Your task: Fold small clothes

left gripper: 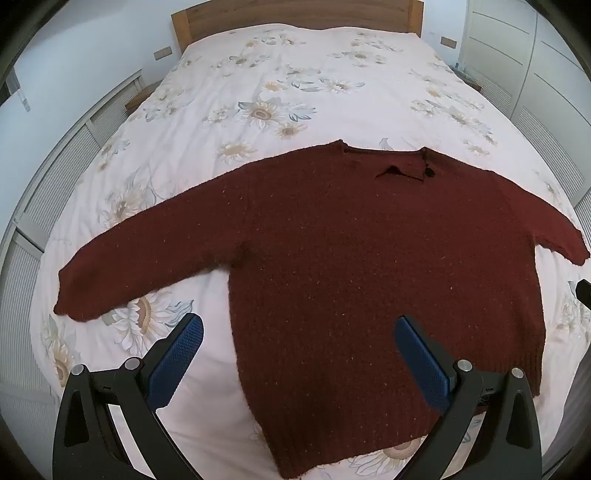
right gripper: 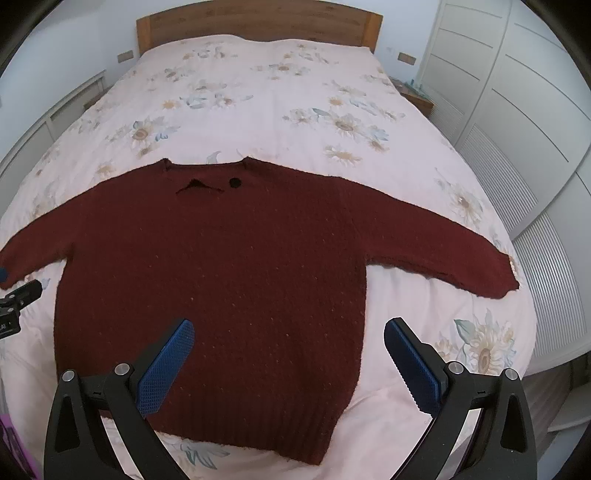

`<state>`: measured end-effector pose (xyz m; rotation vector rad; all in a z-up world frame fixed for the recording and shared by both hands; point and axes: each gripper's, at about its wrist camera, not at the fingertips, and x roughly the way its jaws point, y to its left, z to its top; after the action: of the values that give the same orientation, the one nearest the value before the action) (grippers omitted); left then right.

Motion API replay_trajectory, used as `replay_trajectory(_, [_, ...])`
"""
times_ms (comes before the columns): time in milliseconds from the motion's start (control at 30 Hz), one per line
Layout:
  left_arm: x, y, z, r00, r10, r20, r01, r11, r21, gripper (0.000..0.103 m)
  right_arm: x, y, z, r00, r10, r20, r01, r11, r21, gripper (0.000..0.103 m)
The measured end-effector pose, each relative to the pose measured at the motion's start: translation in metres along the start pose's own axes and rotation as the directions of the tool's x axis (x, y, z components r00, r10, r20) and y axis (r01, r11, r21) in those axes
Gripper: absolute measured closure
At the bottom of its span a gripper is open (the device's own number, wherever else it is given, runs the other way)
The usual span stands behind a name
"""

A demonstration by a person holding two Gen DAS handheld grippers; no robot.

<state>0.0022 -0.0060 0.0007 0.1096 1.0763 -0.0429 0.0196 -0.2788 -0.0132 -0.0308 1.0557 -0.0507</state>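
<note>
A dark red knit sweater [left gripper: 351, 258] lies flat on the bed, neck toward the headboard, both sleeves spread out to the sides. It also shows in the right wrist view [right gripper: 221, 277]. My left gripper [left gripper: 299, 332] is open and empty, hovering above the sweater's lower left side near the hem. My right gripper [right gripper: 288, 336] is open and empty, above the sweater's lower right side. The left sleeve cuff [left gripper: 70, 299] and the right sleeve cuff [right gripper: 498, 280] rest on the bedspread. The left gripper's tip shows at the right wrist view's left edge [right gripper: 18, 295].
The bed has a pale floral bedspread [left gripper: 277, 74] and a wooden headboard [left gripper: 295, 14]. White louvered wardrobe doors [right gripper: 517, 129] stand along the right. A low white slatted unit [left gripper: 55, 166] runs along the left. The bed's near edge lies just below the sweater hem.
</note>
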Motion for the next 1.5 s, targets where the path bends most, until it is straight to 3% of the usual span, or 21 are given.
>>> replay_trajectory(1500, [0.010,0.001,-0.001,0.999,-0.003,-0.034,0.004,1.000,0.027,0.001,0.013,-0.001,-0.004,0.998,-0.034,-0.053,0.032,0.999,-0.038,0.000])
